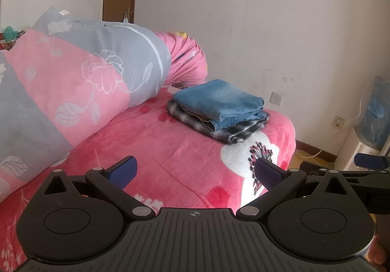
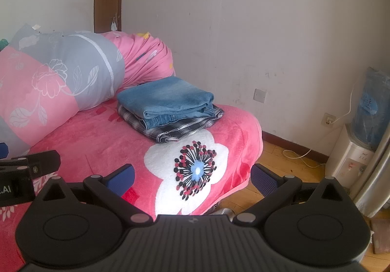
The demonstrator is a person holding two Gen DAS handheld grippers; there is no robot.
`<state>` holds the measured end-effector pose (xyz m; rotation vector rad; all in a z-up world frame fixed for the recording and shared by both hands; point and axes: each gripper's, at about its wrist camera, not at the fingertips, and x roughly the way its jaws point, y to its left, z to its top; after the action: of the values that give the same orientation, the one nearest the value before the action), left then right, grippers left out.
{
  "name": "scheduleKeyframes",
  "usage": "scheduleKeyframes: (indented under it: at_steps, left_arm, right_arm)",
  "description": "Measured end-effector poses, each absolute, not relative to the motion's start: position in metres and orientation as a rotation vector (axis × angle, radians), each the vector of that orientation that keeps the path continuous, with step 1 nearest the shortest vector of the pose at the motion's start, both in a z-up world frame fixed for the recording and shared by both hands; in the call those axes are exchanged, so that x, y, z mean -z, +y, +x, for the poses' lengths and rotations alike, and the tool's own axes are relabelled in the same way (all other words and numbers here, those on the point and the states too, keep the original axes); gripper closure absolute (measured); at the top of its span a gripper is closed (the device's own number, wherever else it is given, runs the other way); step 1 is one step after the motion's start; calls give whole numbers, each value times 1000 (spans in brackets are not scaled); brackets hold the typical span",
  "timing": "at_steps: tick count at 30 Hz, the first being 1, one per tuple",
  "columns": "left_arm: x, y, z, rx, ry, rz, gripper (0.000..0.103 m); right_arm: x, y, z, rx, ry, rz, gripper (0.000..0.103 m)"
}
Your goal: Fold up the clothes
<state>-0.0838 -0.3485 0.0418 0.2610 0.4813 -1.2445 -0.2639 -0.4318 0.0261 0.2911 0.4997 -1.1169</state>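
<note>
We are holding both the left gripper (image 1: 195,172) and right gripper (image 2: 192,178) spread wide and empty, judging the folded jeans (image 1: 219,98) heavy, stiff, best pinched at their thick folded edge.

The folded blue jeans (image 1: 219,98) lie flat on top of a folded black-and-white plaid garment (image 1: 234,131), and together they make a neat small stack. The plaid piece shows under the jeans at the front and side edges. The stack rests on the pink blanket (image 1: 158,150), near its far corner.
</note>
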Motion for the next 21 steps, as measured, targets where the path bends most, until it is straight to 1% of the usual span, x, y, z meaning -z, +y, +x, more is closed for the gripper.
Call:
scheduleKeyframes:
  at_steps: [21]
  left_arm:
    - [-43, -350, -86, 1239, 480, 270, 0]
  right_arm:
    - [-26, -434, -266, 1113, 499, 298, 0]
